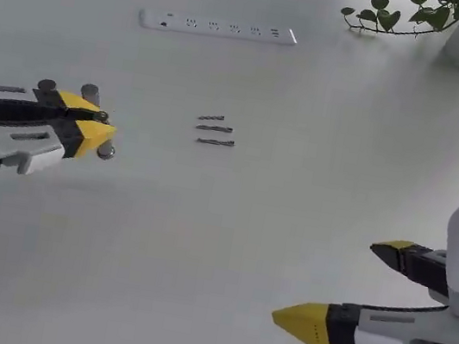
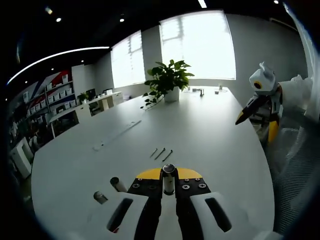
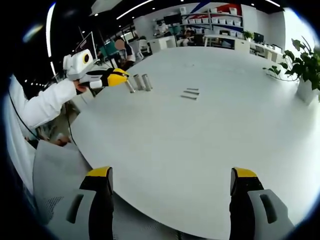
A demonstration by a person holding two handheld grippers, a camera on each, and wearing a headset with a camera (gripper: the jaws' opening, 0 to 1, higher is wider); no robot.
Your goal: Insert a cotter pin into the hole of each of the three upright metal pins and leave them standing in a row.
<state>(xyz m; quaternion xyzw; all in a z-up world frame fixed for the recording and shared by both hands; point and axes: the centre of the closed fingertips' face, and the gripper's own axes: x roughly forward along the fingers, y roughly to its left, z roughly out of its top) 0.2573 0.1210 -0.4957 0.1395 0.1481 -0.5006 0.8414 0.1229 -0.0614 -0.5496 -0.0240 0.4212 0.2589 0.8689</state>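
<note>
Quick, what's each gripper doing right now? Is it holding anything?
Left gripper: jaws closed on a metal pin.
Right gripper: jaws wide open, holding nothing.

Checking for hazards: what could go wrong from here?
The grey metal pin clamped in the left gripper may have its hole covered by the jaws. The two upright metal pins beside that gripper could get knocked over. The three thin cotter pins lie flat, awkward for the open right gripper.

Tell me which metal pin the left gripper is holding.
The pin at the left gripper's tip, clamped between its jaws; the other two pins stand free on the table.
</note>
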